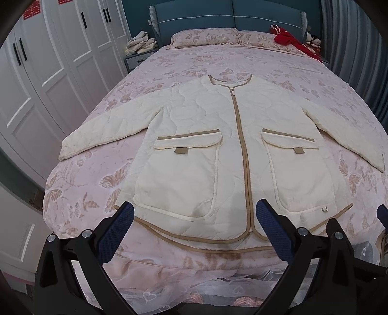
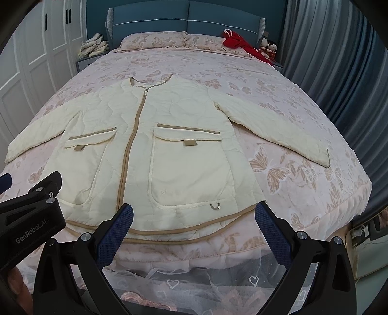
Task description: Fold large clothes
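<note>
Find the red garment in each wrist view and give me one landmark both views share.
Left wrist: red garment upper right, on the pillow by the headboard.
Right wrist: red garment upper, right of centre, same pillow corner.
Shared landmark: the jacket's zipper pull just below the collar.

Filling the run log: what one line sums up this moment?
stage: pre-fold | jacket: flat, zipped, on bed | left gripper: open | right gripper: open

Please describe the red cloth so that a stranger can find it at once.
Look at the bed, then its far end by the blue headboard. The red cloth lies crumpled on the pillow at the curtain side; nothing else on the bed is red.
</note>
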`<action>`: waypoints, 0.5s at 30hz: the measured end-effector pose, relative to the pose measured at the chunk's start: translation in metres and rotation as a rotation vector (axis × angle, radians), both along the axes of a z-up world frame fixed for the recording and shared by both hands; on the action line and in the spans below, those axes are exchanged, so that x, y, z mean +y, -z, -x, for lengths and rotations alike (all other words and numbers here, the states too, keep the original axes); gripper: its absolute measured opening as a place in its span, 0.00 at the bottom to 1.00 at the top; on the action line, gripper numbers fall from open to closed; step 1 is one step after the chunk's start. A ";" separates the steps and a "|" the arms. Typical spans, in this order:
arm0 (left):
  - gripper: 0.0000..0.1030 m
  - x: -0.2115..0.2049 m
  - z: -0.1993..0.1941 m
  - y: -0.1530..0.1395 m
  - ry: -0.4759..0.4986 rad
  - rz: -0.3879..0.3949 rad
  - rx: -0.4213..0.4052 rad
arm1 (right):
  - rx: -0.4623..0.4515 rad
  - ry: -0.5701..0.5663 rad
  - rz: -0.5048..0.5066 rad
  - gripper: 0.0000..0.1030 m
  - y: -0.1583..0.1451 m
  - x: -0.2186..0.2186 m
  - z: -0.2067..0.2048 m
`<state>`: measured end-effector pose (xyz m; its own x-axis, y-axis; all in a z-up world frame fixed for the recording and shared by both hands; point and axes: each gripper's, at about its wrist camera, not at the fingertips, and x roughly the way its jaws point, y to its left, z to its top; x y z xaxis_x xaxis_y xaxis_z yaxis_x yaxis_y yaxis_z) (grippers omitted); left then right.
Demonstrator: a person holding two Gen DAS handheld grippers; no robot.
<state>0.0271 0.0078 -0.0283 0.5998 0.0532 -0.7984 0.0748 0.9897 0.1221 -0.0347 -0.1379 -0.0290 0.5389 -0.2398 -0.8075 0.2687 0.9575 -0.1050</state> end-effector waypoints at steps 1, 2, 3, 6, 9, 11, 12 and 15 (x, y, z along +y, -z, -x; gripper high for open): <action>0.95 0.000 0.000 0.000 0.001 -0.002 -0.002 | -0.001 -0.001 0.001 0.95 0.000 0.000 0.000; 0.95 -0.001 0.000 -0.001 0.001 -0.005 -0.003 | -0.001 -0.002 0.002 0.95 0.001 0.001 0.000; 0.95 0.000 0.001 -0.001 0.000 -0.005 -0.004 | -0.002 -0.002 0.001 0.95 0.001 0.000 0.000; 0.95 -0.001 0.002 -0.002 0.001 -0.008 -0.006 | -0.003 -0.005 0.004 0.95 0.000 0.001 0.001; 0.95 -0.001 0.002 -0.003 0.001 -0.011 -0.010 | -0.004 -0.004 0.004 0.95 -0.001 0.002 0.002; 0.95 -0.002 0.003 -0.004 0.003 -0.013 -0.012 | -0.006 -0.004 0.005 0.95 -0.002 0.003 0.002; 0.95 -0.002 0.003 -0.004 0.003 -0.013 -0.012 | -0.006 -0.005 0.005 0.95 -0.002 0.003 0.001; 0.95 -0.002 0.003 -0.004 0.002 -0.013 -0.011 | -0.006 -0.004 0.005 0.95 -0.002 0.003 0.001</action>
